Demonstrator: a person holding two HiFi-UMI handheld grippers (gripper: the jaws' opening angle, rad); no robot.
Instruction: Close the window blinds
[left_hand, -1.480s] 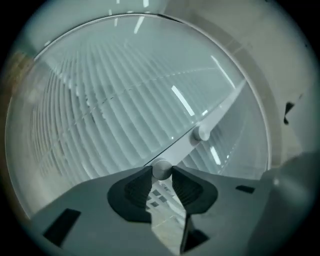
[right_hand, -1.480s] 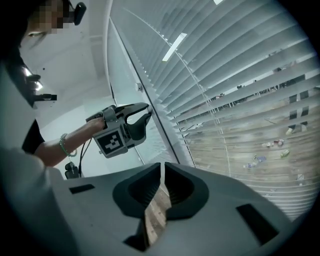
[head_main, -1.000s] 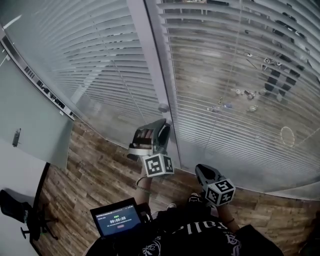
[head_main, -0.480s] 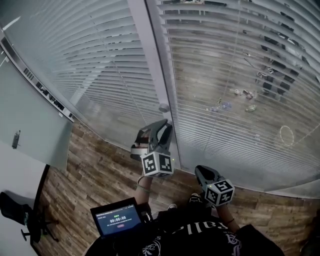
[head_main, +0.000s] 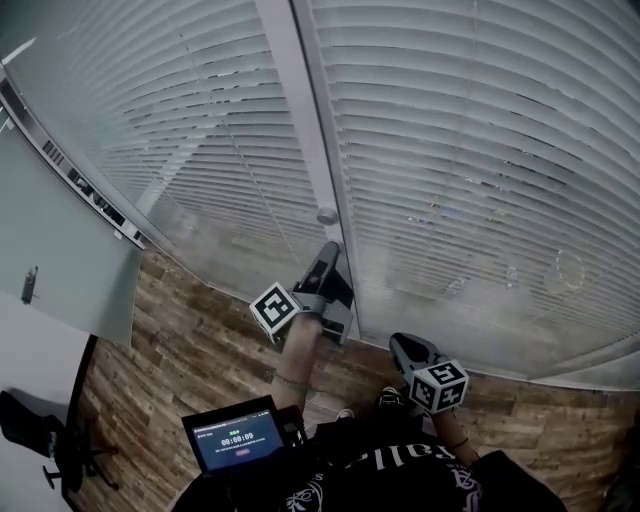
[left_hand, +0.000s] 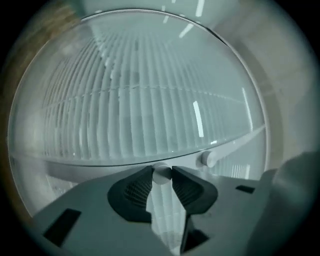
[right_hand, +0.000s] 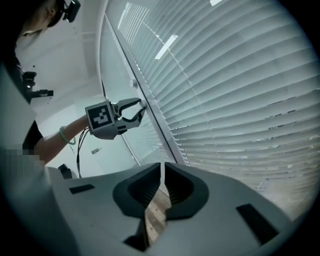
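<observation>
White slatted blinds (head_main: 470, 150) cover two glass panes either side of a pale mullion (head_main: 300, 100); the slats lie nearly flat shut, with only faint shapes showing through. My left gripper (head_main: 330, 250) reaches up to the mullion's foot. Its jaws have just been closing and now pinch a white round wand end (left_hand: 161, 175) between the pads (left_hand: 137, 187). The right gripper view shows the left gripper (right_hand: 141, 106) at the frame too. My right gripper (head_main: 400, 345) hangs low by my body, jaws together on nothing (right_hand: 162, 167).
A round knob (head_main: 327, 215) sits on the mullion just above the left gripper. Wood-plank floor (head_main: 200, 330) runs along the window foot. A small lit screen (head_main: 237, 440) sits at my waist. A grey partition (head_main: 60, 240) and a dark chair (head_main: 40, 430) stand at left.
The slats have tilted from open to nearly shut, hiding the scene beyond. The left gripper closed on the wand end and rolled, its marker cube swinging from right to left. The right gripper stayed put.
</observation>
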